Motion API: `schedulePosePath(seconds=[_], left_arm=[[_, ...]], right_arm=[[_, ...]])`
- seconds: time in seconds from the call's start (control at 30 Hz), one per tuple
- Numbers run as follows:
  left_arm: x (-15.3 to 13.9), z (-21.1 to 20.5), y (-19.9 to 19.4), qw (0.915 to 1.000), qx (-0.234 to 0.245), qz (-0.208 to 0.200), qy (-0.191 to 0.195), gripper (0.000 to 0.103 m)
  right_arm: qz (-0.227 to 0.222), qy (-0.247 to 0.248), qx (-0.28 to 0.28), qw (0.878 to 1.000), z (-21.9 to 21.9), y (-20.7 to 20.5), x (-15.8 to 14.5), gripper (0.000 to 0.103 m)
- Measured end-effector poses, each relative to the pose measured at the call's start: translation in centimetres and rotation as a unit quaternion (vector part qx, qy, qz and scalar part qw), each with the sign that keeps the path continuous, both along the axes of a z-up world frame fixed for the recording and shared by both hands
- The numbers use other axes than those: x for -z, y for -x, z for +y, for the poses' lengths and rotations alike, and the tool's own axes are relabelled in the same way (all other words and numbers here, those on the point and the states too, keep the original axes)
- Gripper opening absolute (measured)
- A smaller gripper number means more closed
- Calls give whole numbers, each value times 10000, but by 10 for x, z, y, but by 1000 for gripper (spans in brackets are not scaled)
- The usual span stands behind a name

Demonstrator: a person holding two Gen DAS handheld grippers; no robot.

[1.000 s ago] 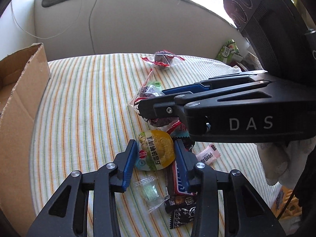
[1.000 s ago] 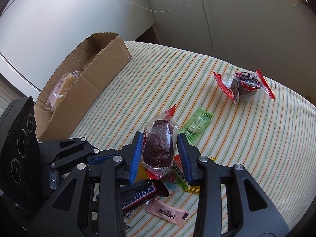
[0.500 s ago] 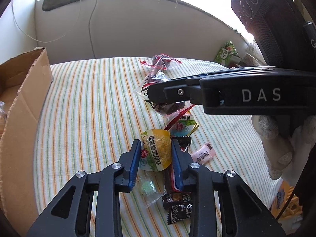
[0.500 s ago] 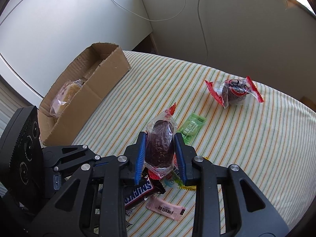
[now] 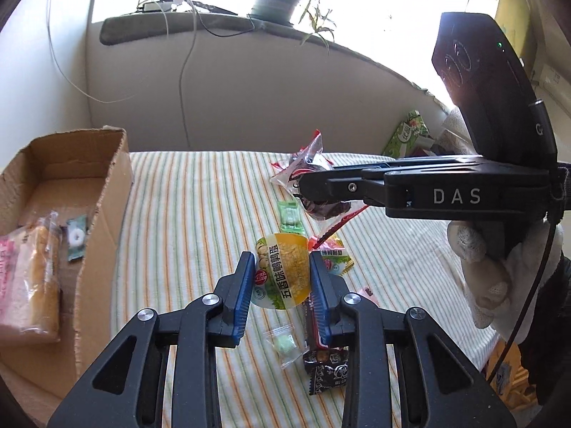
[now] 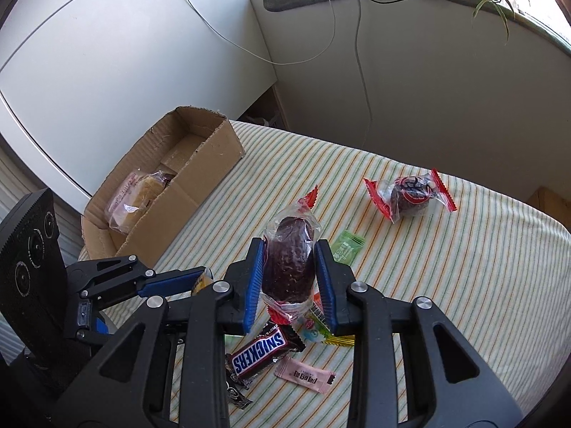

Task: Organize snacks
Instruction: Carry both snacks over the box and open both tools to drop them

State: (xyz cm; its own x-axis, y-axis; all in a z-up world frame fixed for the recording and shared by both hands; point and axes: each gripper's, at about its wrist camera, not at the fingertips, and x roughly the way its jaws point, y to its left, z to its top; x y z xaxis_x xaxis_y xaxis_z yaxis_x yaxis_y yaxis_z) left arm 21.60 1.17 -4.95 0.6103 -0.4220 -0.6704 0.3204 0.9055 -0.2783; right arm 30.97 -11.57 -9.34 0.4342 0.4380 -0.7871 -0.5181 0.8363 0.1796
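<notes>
My left gripper (image 5: 282, 281) is shut on a round yellow-green snack pack (image 5: 282, 275), held above the striped tablecloth (image 5: 200, 214). My right gripper (image 6: 289, 276) is shut on a dark brown cake in clear wrap with red ends (image 6: 289, 262), also lifted off the table. In the left wrist view the right gripper (image 5: 307, 189) reaches in from the right with that cake (image 5: 323, 207). The left gripper (image 6: 200, 280) shows at the lower left of the right wrist view. An open cardboard box (image 5: 103, 192) stands at the left with a wrapped bun (image 5: 32, 278) and a small candy (image 5: 76, 237) inside.
Loose snacks lie on the cloth: a Snickers bar (image 6: 260, 355), a pink candy (image 6: 305, 374), a green candy (image 6: 347, 246), a second red-ended cake (image 6: 410, 194), a clear-wrapped green sweet (image 5: 283, 344), a black packet (image 5: 326, 369). A gloved hand (image 5: 489, 267) holds the right gripper. Wall and cables behind.
Both grippers closed on their snacks and rose from the table with them. The left one swung so the box now shows more fully at its left.
</notes>
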Motion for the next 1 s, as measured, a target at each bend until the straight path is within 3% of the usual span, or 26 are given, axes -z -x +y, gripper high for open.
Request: schedulePosePath(seconds=[0.53,1.0], left_arm=[[-27,76,4,9955,-826,-406,207,29],[-36,136,-16,9839,-1706,-522,132,29]], right_arm=[[-265,-89,-327,9991,65,-5,-21,30],[-358,-236,-647,9970,134,-24,-30,30]])
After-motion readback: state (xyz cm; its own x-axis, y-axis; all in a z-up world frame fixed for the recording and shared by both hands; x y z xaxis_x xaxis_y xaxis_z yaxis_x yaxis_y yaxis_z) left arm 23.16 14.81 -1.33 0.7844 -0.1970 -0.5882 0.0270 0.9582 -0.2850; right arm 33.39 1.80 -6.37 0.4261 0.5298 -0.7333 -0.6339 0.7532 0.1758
